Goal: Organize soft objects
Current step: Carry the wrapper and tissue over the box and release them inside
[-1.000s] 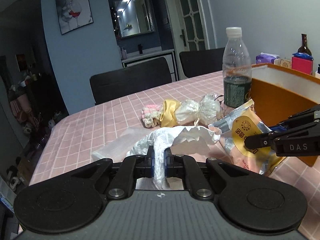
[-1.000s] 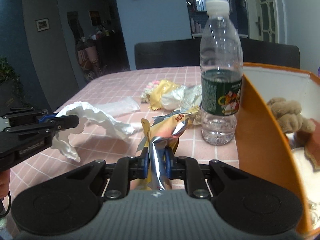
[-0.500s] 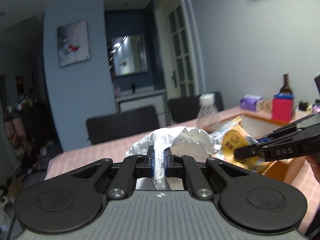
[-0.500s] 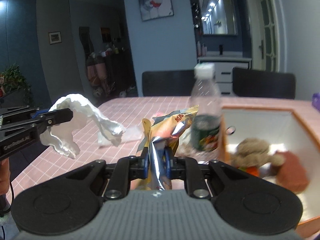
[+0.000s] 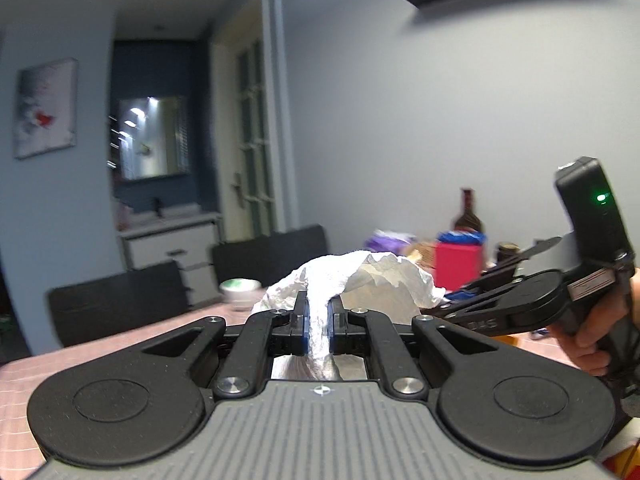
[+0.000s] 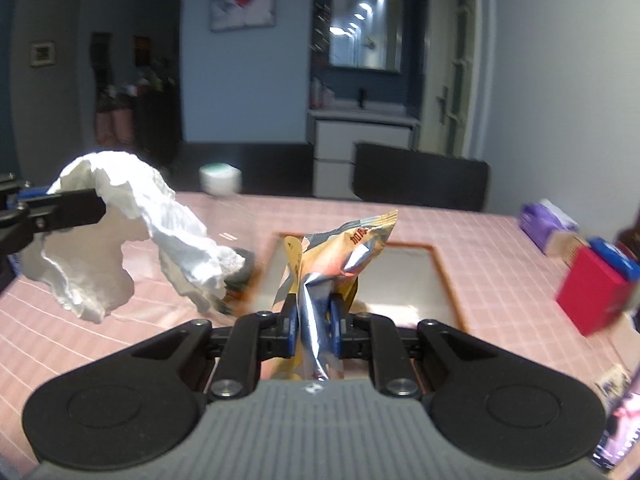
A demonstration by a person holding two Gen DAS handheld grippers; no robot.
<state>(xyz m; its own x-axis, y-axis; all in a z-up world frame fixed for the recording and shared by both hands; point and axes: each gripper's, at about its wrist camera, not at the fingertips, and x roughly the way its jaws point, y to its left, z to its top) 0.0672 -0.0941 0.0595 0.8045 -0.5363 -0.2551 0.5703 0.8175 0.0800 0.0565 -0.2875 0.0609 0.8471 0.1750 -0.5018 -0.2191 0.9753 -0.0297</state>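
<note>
- Pink checked tablecloth covered the table; an orange-rimmed box sat on it.
- Left gripper was clamped on a crumpled white plastic bag, held up clear of the table.
- Right gripper was clamped on a foil snack packet, held above the box.
- Red carton stood at right.

Crumpled white plastic bag, shiny gold-and-silver foil snack packet, pink checked cloth on the surface, plain red box.
</note>
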